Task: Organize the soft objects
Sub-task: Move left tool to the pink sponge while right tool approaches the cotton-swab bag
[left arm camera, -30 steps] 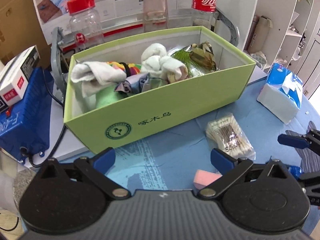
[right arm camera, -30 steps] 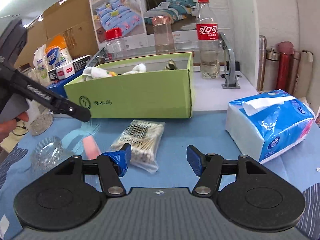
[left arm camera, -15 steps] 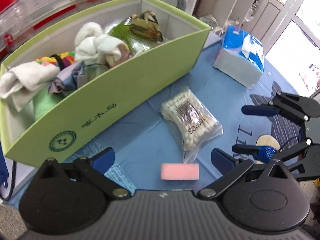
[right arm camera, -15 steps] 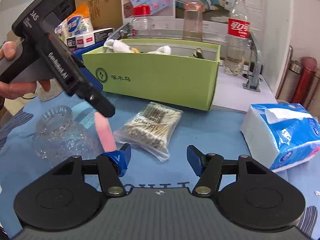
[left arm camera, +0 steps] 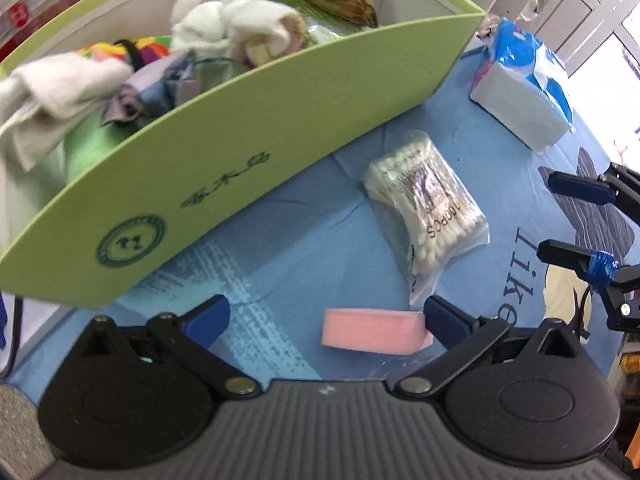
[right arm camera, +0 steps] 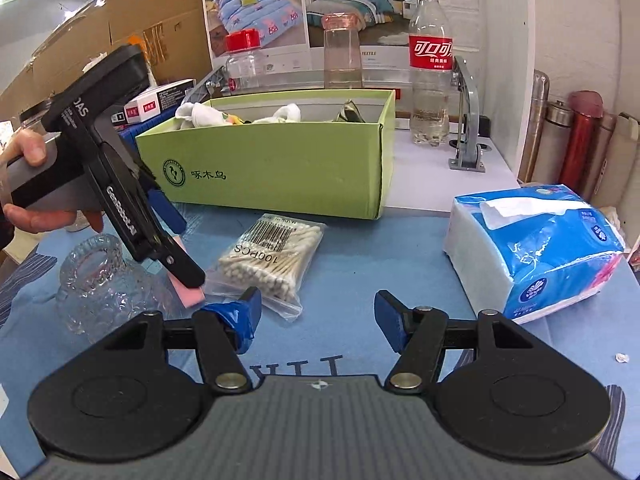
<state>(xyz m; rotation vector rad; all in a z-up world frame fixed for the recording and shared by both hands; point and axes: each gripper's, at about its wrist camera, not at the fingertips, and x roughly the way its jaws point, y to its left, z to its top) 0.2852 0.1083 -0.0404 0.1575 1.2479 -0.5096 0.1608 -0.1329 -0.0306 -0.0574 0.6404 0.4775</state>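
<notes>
A pink sponge (left arm camera: pixel 374 331) lies on the blue cloth, right of centre between the fingers of my open left gripper (left arm camera: pixel 326 316); its right end sits against the right fingertip. From the right wrist view the left gripper (right arm camera: pixel 176 252) points steeply down over the pink sponge (right arm camera: pixel 188 294), held by a person's hand. A green box (left arm camera: pixel 240 152) behind it holds white socks (left arm camera: pixel 232 24) and other soft cloths. A bag of cotton swabs (left arm camera: pixel 430 208) lies beside the sponge. My right gripper (right arm camera: pixel 316 320) hovers open and empty in front of the cotton swabs (right arm camera: pixel 272 264).
A tissue pack (right arm camera: pixel 532 248) lies at the right. A clear glass jar (right arm camera: pixel 100 280) lies on its side at the left, next to the sponge. Bottles (right arm camera: pixel 430 68) and a grey metal stand (right arm camera: pixel 466 120) rise behind the green box (right arm camera: pixel 280 168) on a white ledge.
My left gripper tilted down and came closer to the cloth, so the pink sponge now lies between its fingers. The right gripper stayed put.
</notes>
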